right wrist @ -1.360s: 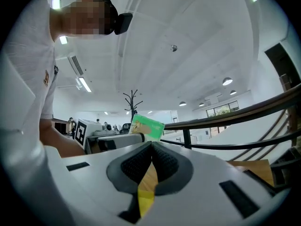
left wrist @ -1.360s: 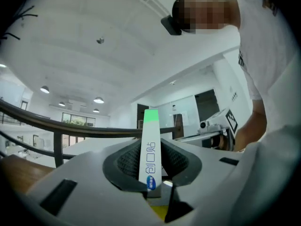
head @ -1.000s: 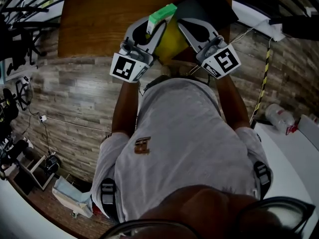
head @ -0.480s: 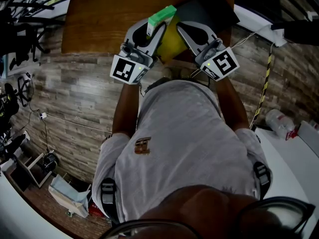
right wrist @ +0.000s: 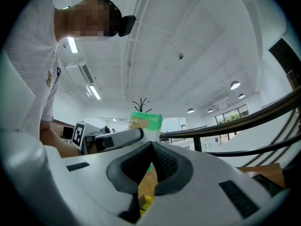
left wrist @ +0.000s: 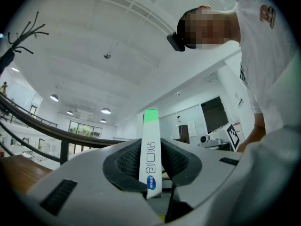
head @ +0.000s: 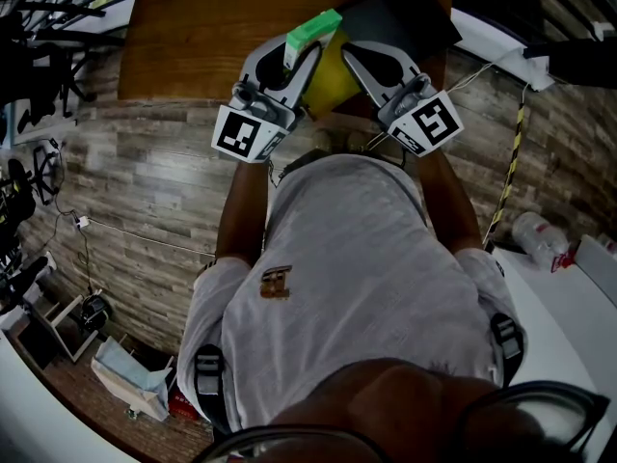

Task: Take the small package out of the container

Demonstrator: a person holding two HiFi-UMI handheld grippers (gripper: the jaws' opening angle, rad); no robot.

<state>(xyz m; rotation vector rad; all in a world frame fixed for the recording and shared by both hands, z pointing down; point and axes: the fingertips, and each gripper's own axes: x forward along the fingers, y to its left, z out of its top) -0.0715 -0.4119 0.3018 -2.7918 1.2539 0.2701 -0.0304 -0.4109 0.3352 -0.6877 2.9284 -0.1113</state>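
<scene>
A small white package with a green top (head: 313, 29) stands upright between the pads of my left gripper (head: 301, 46), lifted over the wooden table (head: 202, 37). The left gripper view shows the package (left wrist: 150, 149) pinched by its narrow sides in that gripper (left wrist: 150, 147). A yellow container (head: 333, 80) sits just below and between the two grippers. My right gripper (head: 371, 51) is beside it, fingertips together and nothing seen between them (right wrist: 151, 145). A bit of yellow (right wrist: 145, 202) shows through the gap lower down. The package (right wrist: 146, 121) also appears in the right gripper view.
A dark flat thing (head: 405, 13) lies on the table behind the right gripper. The table's near edge (head: 193, 104) runs just ahead of the person's body. Wood-plank floor lies below, with cables and clutter at the left (head: 39, 210) and a white surface at the right (head: 569, 297).
</scene>
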